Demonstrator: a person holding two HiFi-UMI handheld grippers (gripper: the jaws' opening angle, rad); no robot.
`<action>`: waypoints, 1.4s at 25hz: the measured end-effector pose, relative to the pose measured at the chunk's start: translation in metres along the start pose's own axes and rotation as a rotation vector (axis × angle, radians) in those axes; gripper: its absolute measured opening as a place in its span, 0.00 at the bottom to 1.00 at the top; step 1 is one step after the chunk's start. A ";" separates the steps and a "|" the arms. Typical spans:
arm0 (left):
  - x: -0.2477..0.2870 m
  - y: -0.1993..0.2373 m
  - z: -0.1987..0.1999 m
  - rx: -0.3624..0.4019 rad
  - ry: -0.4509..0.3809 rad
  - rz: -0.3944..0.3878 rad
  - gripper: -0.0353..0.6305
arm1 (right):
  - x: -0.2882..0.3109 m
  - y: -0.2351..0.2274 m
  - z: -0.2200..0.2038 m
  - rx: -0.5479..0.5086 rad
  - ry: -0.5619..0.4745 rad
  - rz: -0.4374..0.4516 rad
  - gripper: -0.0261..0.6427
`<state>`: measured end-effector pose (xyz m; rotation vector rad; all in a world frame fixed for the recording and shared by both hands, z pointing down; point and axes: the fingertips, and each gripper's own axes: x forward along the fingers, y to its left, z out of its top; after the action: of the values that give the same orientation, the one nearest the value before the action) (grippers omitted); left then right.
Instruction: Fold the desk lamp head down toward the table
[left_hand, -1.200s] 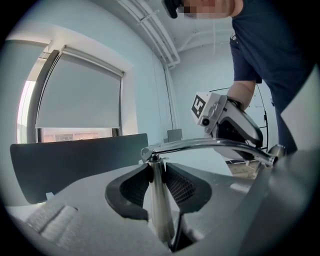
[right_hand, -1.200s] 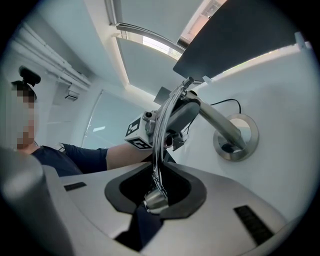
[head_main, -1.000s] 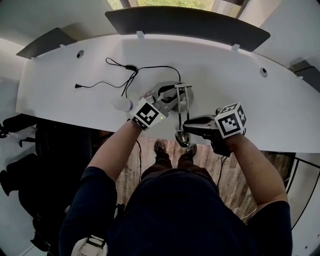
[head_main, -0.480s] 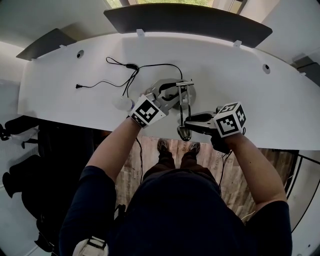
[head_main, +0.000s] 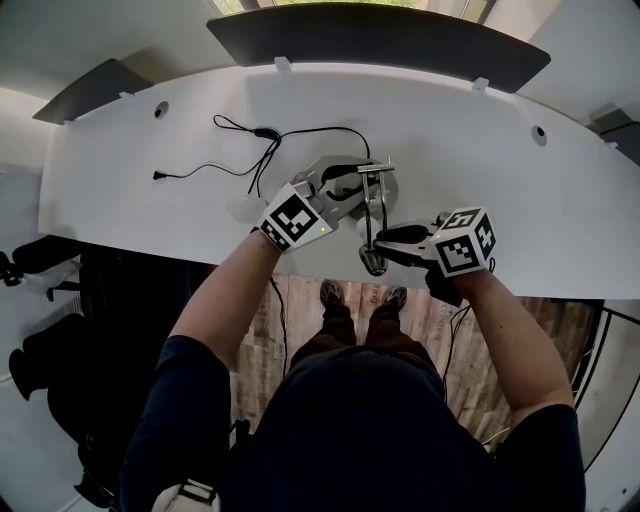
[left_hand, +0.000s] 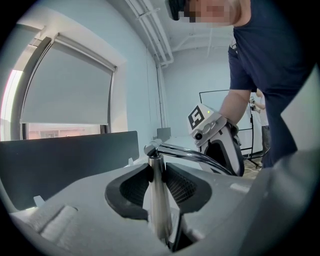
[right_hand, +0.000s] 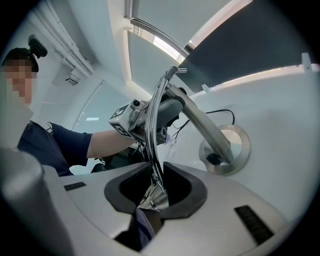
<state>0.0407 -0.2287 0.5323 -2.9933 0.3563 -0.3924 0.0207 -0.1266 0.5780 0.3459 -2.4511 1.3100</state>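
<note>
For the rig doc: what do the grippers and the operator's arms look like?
Both match: the left gripper and right gripper have light grey bodies, black textured fingers and a white cube with black square markers. The person wears a dark navy short-sleeved shirt, forearms bare.

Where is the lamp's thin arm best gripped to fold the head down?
Just above the head, on the thin arm, coming from the near edge of the table: slim there and farthest from the top hinge, likely giving most leverage.
</note>
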 end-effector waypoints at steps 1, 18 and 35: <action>0.000 -0.001 0.000 0.003 -0.003 -0.001 0.21 | 0.001 -0.001 0.000 0.001 0.000 0.000 0.16; -0.001 -0.001 -0.002 0.027 -0.021 -0.026 0.21 | 0.013 -0.027 0.004 -0.045 -0.003 -0.028 0.17; -0.004 -0.005 -0.003 0.115 0.017 -0.033 0.22 | 0.010 -0.026 0.001 -0.052 -0.057 0.006 0.23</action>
<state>0.0374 -0.2226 0.5346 -2.8888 0.2764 -0.4264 0.0213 -0.1426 0.6011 0.3681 -2.5304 1.2525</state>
